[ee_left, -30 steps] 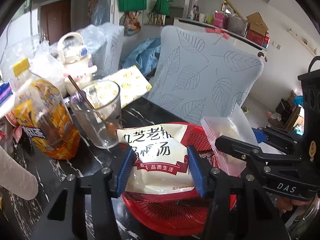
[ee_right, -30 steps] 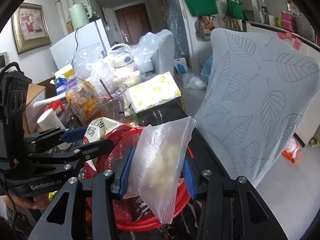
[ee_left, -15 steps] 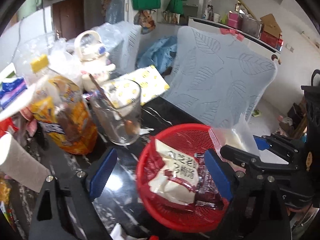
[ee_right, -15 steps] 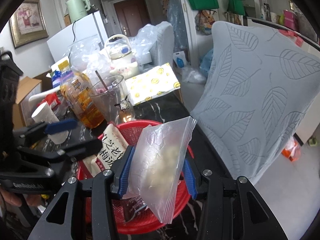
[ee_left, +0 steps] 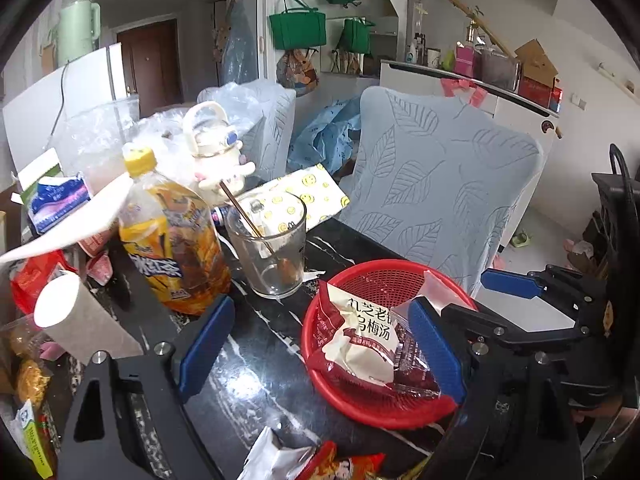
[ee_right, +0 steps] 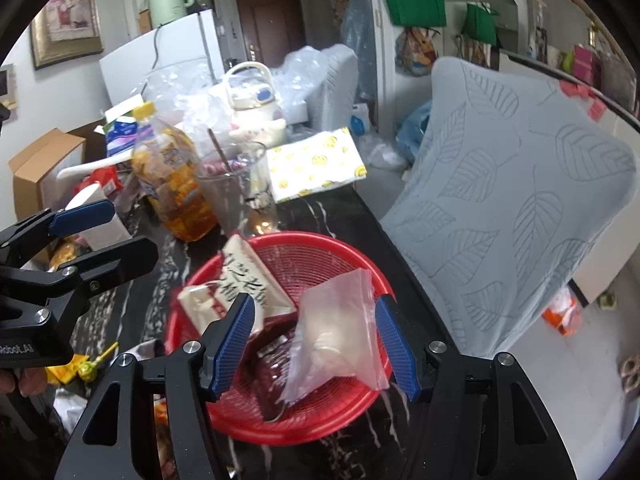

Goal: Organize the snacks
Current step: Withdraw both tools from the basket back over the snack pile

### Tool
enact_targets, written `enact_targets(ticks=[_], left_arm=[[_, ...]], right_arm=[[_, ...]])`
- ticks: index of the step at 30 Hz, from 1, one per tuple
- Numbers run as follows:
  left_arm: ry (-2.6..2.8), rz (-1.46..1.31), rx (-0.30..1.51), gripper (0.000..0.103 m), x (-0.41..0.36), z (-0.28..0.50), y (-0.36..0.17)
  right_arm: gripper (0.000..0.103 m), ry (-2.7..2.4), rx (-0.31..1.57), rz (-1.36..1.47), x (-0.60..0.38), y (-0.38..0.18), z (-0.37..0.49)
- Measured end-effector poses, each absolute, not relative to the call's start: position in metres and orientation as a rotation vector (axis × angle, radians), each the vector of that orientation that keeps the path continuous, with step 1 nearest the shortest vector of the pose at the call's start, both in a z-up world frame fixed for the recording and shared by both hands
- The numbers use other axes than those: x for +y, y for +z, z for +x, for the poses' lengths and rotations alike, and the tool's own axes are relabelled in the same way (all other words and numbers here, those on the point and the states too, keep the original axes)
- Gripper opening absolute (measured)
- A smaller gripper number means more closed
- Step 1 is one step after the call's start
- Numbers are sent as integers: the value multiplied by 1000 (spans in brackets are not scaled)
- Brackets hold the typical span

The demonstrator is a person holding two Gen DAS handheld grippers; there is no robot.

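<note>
Red basket holds clear bag; pouch.

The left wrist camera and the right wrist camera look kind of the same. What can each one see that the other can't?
Only the left wrist view shows the snack wrappers at the table's near edge and the cardboard tube.

Only the right wrist view shows the framed picture on the wall, the cardboard box, and the whole clear zip bag lying in the basket.

Both show the red basket, the white snack packet inside it, the tea bottle, the glass and the leaf-patterned chair.
</note>
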State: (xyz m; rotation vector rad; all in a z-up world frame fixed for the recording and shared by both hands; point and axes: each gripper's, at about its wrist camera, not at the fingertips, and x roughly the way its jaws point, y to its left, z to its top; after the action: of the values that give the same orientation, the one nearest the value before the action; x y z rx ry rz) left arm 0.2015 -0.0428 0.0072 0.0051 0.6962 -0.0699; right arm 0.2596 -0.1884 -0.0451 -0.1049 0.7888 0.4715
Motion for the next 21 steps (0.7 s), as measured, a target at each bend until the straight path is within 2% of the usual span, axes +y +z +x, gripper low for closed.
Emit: enact_targets(ticks=[10,14,17,19,21], left_arm=[[-37,18,619,89,-39,161,46],[-25,23,580,89,-36,141,60],[-17,23,558,89,-32,123,68],[-5,26,541,89,-30,111,72],[-3,27,530,89,-27,101,74]], right_arm=[[63,483,703,-114,-185,-7,221],[73,476,667,-106,-185,10,205],[73,480,641,-103,-184,20,190],[77,476,625,-104,-183,26,179],[86,475,611,-105,-181,31,167]])
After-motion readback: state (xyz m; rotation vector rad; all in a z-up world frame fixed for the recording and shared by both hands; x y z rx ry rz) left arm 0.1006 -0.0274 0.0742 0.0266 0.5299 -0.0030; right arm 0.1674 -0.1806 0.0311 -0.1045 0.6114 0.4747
